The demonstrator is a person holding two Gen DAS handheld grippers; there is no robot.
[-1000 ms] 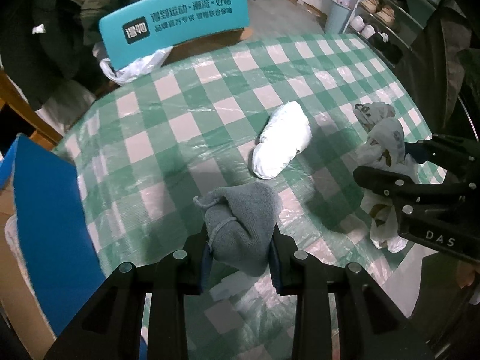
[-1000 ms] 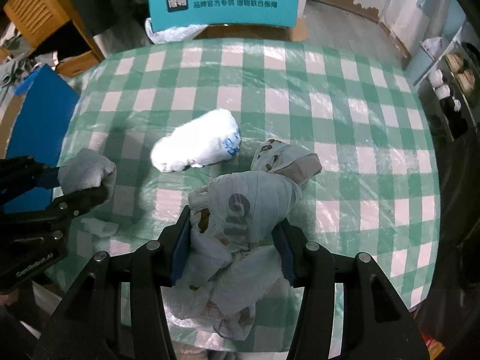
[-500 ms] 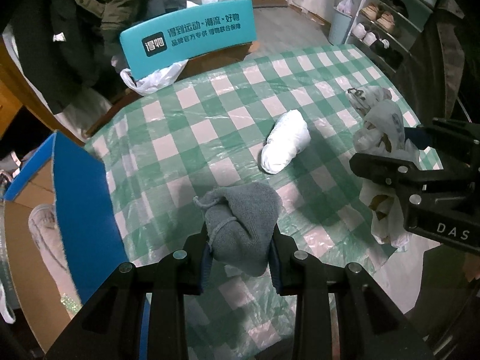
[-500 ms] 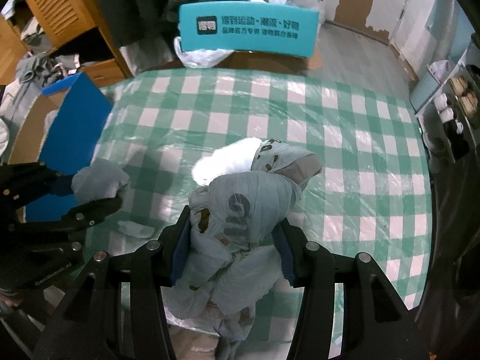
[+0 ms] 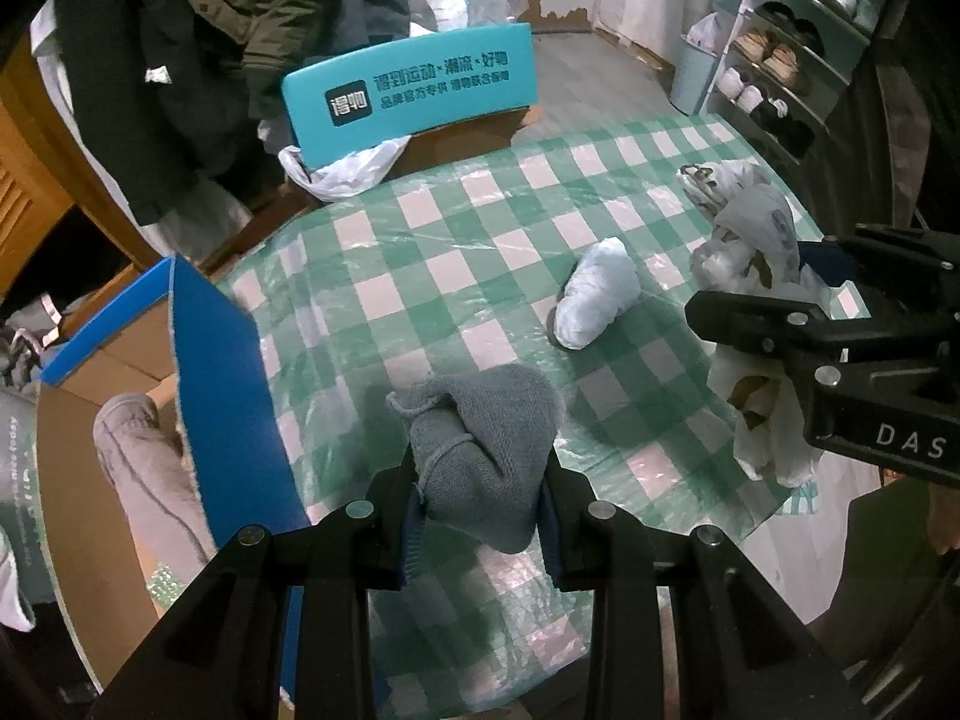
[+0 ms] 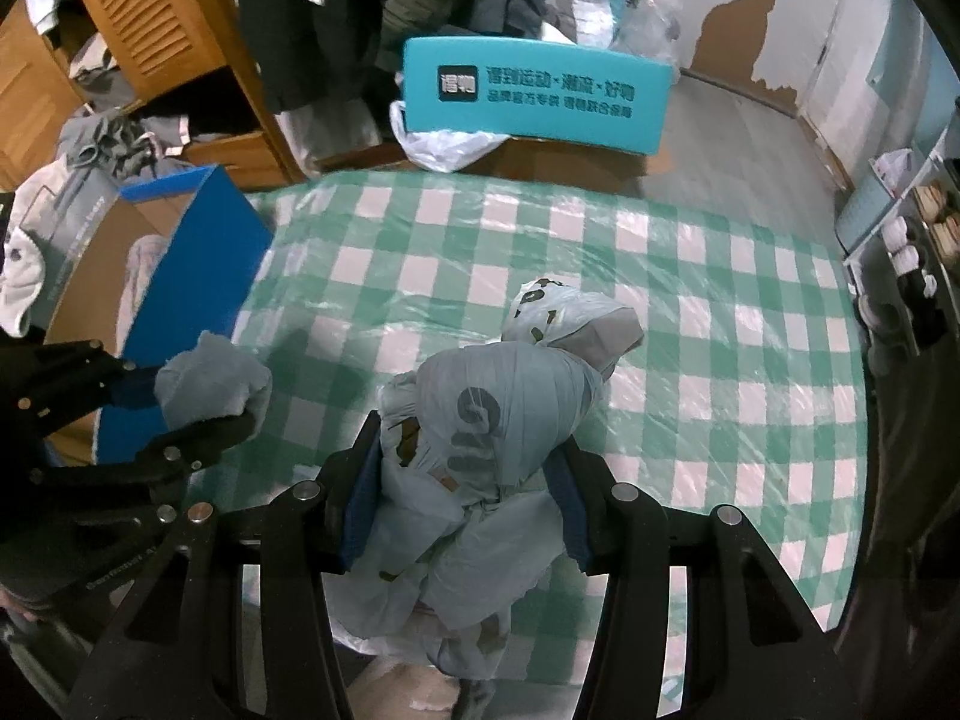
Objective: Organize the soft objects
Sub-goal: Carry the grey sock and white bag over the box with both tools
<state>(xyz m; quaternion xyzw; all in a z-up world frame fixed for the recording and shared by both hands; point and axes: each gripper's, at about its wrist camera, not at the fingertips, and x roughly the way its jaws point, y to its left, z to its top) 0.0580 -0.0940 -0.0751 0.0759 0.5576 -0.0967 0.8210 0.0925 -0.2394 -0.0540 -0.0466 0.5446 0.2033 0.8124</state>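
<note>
Left wrist view: the right gripper (image 5: 774,294), marked "DAS", grips a printed bag bundle (image 5: 750,228); the left gripper (image 5: 483,507) pinches a grey knit cloth (image 5: 480,438) above the checked worktop (image 5: 456,276). Print maybe digits.

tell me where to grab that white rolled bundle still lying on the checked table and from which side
Grip the white rolled bundle across its narrow middle, coming straight down from above. It lies flat on the checked table as an elongated roll with open cloth on both long sides, so fingers can straddle it crosswise. Both grippers are full now: left gripper holds the grey cloth, right gripper the printed bundle.
</note>
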